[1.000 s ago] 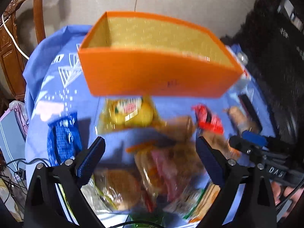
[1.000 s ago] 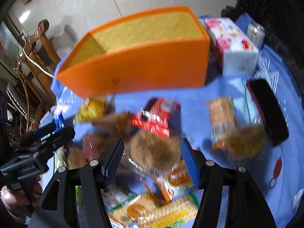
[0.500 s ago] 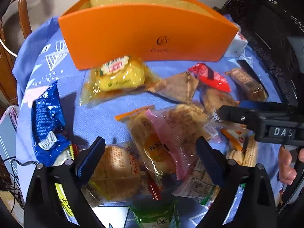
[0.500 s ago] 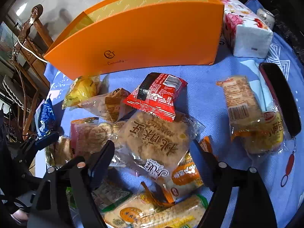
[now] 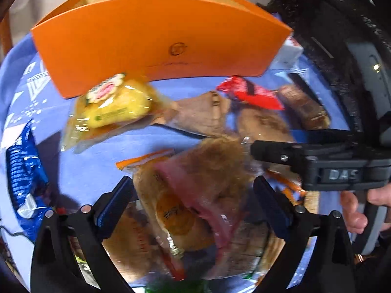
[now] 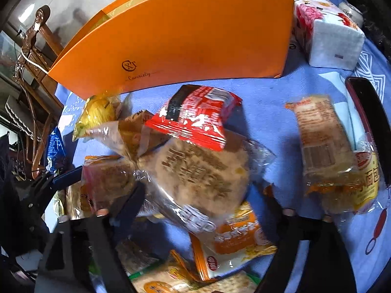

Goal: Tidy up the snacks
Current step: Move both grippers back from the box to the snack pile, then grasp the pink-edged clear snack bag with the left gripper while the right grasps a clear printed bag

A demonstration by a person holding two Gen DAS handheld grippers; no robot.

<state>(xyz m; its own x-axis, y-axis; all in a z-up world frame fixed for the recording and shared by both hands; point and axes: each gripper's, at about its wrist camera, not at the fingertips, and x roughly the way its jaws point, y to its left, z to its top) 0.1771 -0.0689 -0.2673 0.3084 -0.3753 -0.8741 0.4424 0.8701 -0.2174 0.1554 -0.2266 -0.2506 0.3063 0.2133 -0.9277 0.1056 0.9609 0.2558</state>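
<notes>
Right wrist view: orange box point(image 6: 185, 36) well beyond the fingertips, upright on the blue cloth point(image 6: 276, 92). Snack pile heaped nearer, overlapping. Right gripper point(image 6: 207, 195) spread, jaws just narrowed a little, straddling the round pastry packet point(image 6: 202, 171) without pressing it; red packet point(image 6: 195, 117) lying on its far edge. Likely to drag the red packet or slip on crinkly film. Left gripper point(image 5: 193, 202) likewise spread over a pink-wrapped cake point(image 5: 205, 185), gripping nothing; risk of pinching two wrappers, or clashing with the other tool just beside.
</notes>
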